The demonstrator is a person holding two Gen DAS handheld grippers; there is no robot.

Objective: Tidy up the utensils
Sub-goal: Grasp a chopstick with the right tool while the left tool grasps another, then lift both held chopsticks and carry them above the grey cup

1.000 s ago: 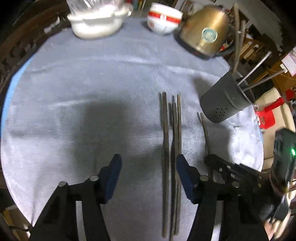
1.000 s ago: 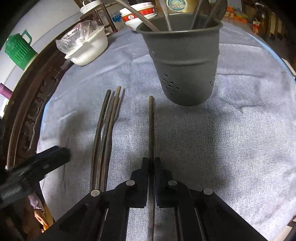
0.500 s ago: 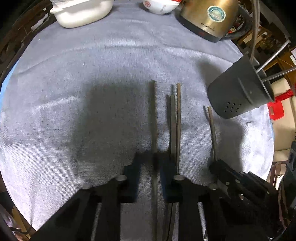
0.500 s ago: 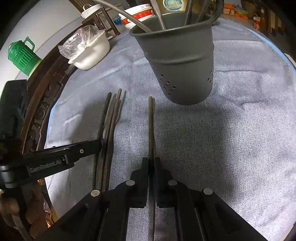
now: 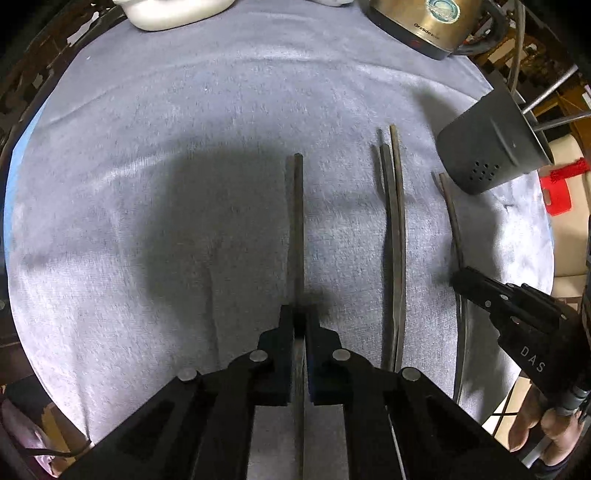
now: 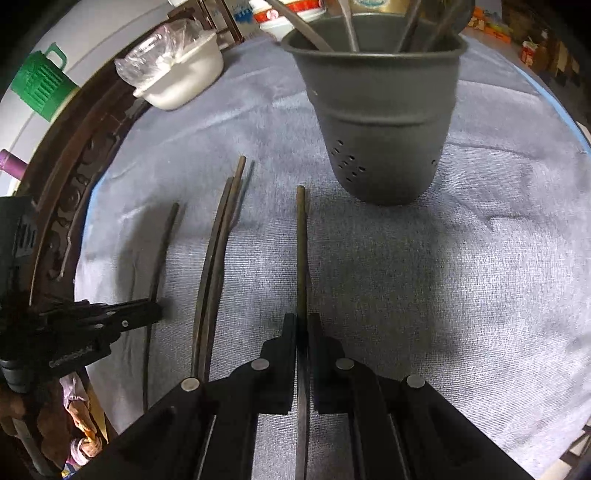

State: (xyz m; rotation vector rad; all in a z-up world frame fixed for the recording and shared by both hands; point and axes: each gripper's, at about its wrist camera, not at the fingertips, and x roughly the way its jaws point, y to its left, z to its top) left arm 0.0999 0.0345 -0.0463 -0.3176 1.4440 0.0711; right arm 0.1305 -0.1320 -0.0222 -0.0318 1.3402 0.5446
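Note:
My left gripper (image 5: 300,325) is shut on a dark chopstick (image 5: 296,229) that points away from me over the grey cloth. My right gripper (image 6: 302,328) is shut on another dark chopstick (image 6: 301,251), its tip just short of the grey perforated utensil holder (image 6: 380,122), which holds several utensils. Two chopsticks (image 5: 393,236) lie side by side on the cloth between the grippers; they also show in the right wrist view (image 6: 216,258). The left gripper and its chopstick (image 6: 160,254) show at the left of the right wrist view.
A gold kettle (image 5: 424,26) and a white dish (image 5: 173,13) stand at the table's far side. A red-and-white bowl (image 6: 291,14) sits behind the holder. A green jug (image 6: 40,86) stands beyond the table's carved wooden rim (image 6: 74,162).
My left gripper has closed on a chopstick and drawn it left, away from the other two. My right gripper has moved its chopstick nearer the holder.

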